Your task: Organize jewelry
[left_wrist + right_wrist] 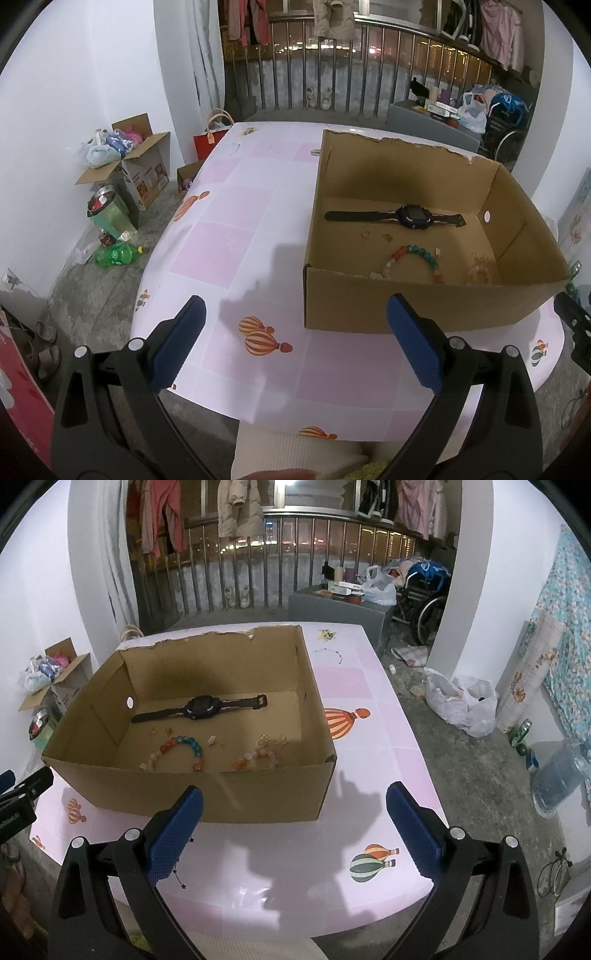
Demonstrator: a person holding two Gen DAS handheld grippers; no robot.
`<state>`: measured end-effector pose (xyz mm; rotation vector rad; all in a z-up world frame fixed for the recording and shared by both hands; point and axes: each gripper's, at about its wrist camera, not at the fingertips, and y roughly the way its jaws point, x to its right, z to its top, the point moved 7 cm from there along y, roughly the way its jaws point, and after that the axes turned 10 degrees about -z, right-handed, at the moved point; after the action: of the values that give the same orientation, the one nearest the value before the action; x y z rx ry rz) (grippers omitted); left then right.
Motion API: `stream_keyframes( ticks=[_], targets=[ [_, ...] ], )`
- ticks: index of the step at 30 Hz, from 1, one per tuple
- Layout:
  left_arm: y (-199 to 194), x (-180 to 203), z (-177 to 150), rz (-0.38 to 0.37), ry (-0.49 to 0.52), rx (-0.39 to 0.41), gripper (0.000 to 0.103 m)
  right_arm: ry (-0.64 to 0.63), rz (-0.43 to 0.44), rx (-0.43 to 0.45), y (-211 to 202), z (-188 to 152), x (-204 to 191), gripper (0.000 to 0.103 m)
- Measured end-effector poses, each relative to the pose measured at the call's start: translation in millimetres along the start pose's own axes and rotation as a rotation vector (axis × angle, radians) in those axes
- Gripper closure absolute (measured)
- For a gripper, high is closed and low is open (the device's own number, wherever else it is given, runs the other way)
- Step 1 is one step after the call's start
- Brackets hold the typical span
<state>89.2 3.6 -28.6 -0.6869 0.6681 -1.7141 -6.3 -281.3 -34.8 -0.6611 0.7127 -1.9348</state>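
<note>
An open cardboard box (413,306) (207,797) stands on the pink table (236,236) (369,716). Inside lie a black watch (410,217) (201,708), a multicoloured bead bracelet (415,258) (181,751), a pink-orange bead bracelet (478,273) (256,757) and small rings and earrings (376,235) (271,740). A thin necklace (330,653) and a small yellow-green piece (325,636) lie on the table beyond the box. My left gripper (295,339) is open and empty, in front of the box's near left corner. My right gripper (295,823) is open and empty, in front of its near right corner.
The floor on the left holds an open carton of bags (125,162), a bin (107,214) and a green bottle (114,254). On the right are a white plastic bag (461,705), a water jug (561,775) and a wheelchair (424,602). A railing (258,576) stands behind.
</note>
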Motion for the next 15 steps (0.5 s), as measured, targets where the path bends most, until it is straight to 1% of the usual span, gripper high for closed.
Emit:
stream_keyframes(
  ticks=[15],
  targets=[
    [0.5,-1.6,0.0,-0.001,-0.003,-0.009,0.008,-0.011,-0.007,-0.016,0.7,0.8,-5.8,0.006]
  ],
)
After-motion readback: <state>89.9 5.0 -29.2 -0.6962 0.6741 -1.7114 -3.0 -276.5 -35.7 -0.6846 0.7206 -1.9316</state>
